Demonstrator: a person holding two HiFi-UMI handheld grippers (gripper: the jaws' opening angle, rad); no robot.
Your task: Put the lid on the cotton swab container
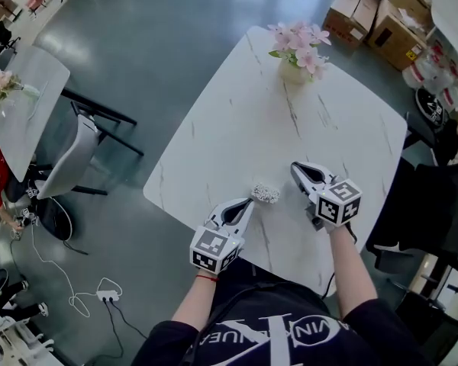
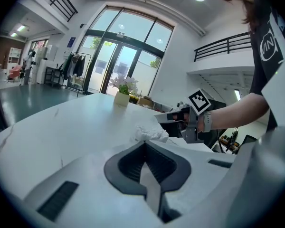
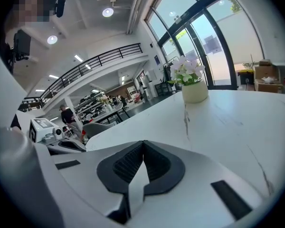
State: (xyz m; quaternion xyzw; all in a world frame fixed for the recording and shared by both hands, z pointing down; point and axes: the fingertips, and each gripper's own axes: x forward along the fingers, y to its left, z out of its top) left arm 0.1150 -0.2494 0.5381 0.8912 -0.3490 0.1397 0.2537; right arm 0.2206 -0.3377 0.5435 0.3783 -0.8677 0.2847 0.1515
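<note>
The cotton swab container (image 1: 266, 194) is a small glittery clear pot with white swab tips showing, standing near the front of the white marble table (image 1: 244, 120). I cannot make out a separate lid in any view. My left gripper (image 1: 249, 203) is shut and holds nothing, its tip right beside the container's left side. In the left gripper view the container (image 2: 151, 133) shows just past the closed jaw tip (image 2: 143, 142). My right gripper (image 1: 296, 168) is also shut and holds nothing, a short way to the container's right. In its own view the jaws (image 3: 143, 142) meet over bare table.
A vase of pink flowers (image 1: 298, 52) stands at the table's far side, also seen as the vase (image 3: 194, 90). Another table and chair (image 1: 69, 158) stand to the left on the grey floor. Cardboard boxes (image 1: 374, 14) lie at the back right.
</note>
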